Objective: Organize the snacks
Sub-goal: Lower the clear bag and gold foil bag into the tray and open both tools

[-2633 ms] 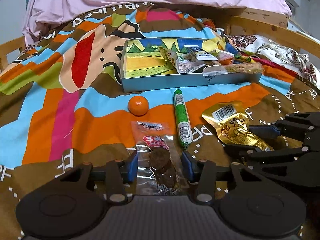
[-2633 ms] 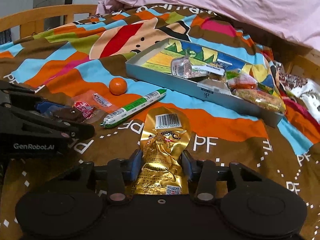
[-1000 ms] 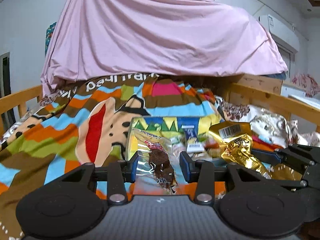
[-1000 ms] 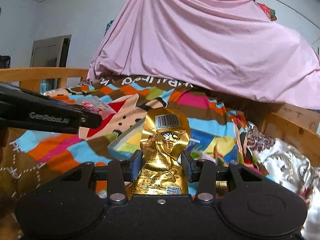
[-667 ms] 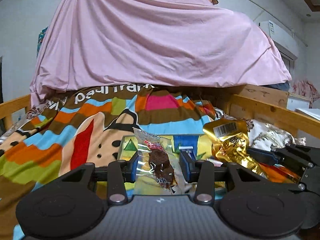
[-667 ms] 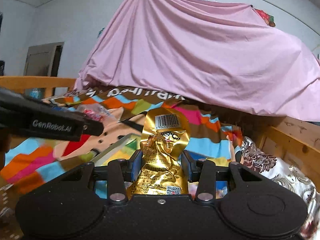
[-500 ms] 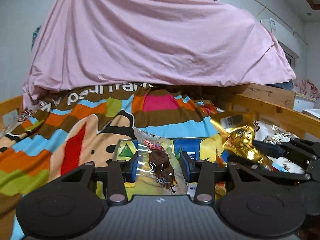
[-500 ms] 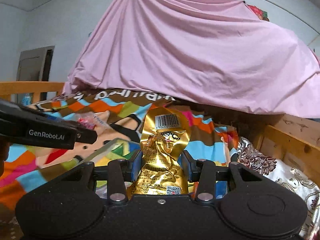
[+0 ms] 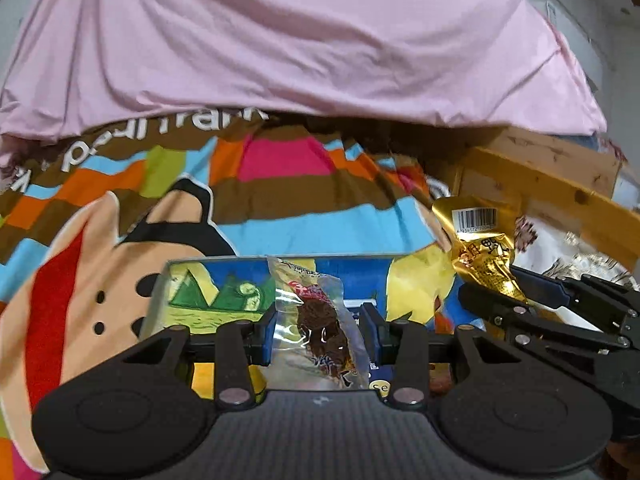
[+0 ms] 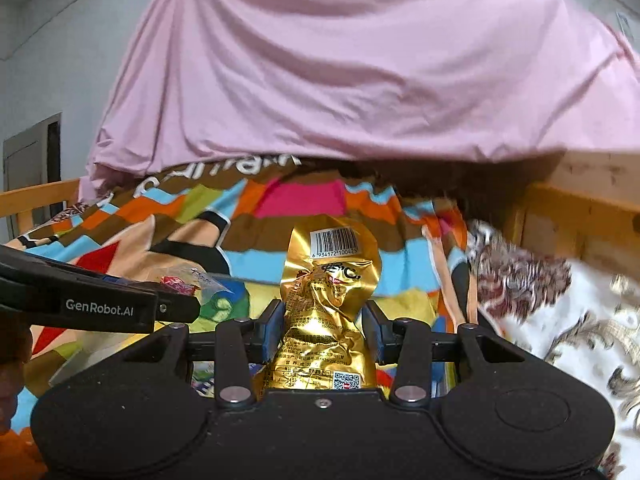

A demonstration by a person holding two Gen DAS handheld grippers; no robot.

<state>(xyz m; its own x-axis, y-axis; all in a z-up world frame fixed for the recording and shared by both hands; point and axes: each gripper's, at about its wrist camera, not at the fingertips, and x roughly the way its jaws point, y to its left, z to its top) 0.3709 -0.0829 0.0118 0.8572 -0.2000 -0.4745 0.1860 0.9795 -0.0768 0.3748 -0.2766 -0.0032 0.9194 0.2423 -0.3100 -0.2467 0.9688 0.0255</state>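
Observation:
My left gripper [image 9: 318, 330] is shut on a clear packet with a dark brown snack [image 9: 320, 324] and holds it above the open snack box [image 9: 200, 296], whose colourful printed floor shows just beyond. My right gripper [image 10: 324, 330] is shut on a crumpled gold foil packet [image 10: 328, 300] with a barcode. In the left wrist view the right gripper [image 9: 532, 304] is at the right with the gold packet [image 9: 480, 252], over the box's right end. In the right wrist view the left gripper [image 10: 100, 300] reaches in from the left with its packet [image 10: 188, 280].
The box lies on a bright patchwork blanket [image 9: 280, 192]. A pink sheet [image 9: 280, 40] hangs behind it. A wooden bed rail [image 9: 540, 184] runs at the right, with a floral pillow [image 10: 560, 300] below it.
Both grippers have lifted their packets off the blanket and carried them forward to over the box. In the last half second they moved closer and tilted down a little.

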